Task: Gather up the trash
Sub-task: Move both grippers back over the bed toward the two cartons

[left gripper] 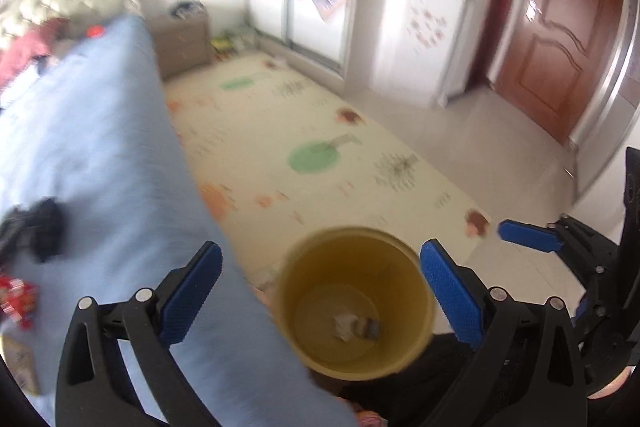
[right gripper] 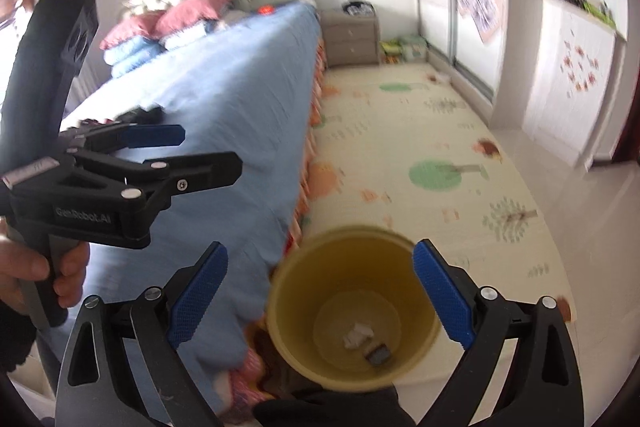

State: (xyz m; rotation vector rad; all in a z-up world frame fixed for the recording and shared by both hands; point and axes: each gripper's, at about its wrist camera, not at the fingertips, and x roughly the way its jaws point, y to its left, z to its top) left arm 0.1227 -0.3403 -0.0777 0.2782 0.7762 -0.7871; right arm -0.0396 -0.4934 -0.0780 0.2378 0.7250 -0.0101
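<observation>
A yellow trash bin [left gripper: 354,303] stands on the floor beside the bed; it also shows in the right wrist view [right gripper: 352,303]. Inside lie a white crumpled paper [right gripper: 358,335] and a small dark piece [right gripper: 378,353]. My left gripper [left gripper: 320,295] is open and empty above the bin. My right gripper [right gripper: 320,295] is open and empty above it too. On the blue bedsheet [left gripper: 100,155] lie a black crumpled item [left gripper: 40,227], a red wrapper [left gripper: 18,295] and a tan packet [left gripper: 20,367].
A play mat [right gripper: 420,155] covers the floor right of the bed. A grey nightstand [right gripper: 352,37] stands at the bed's head. White cabinet [left gripper: 420,39] and brown door [left gripper: 560,39] are at the far right. Pillows [right gripper: 168,23] lie at the headboard.
</observation>
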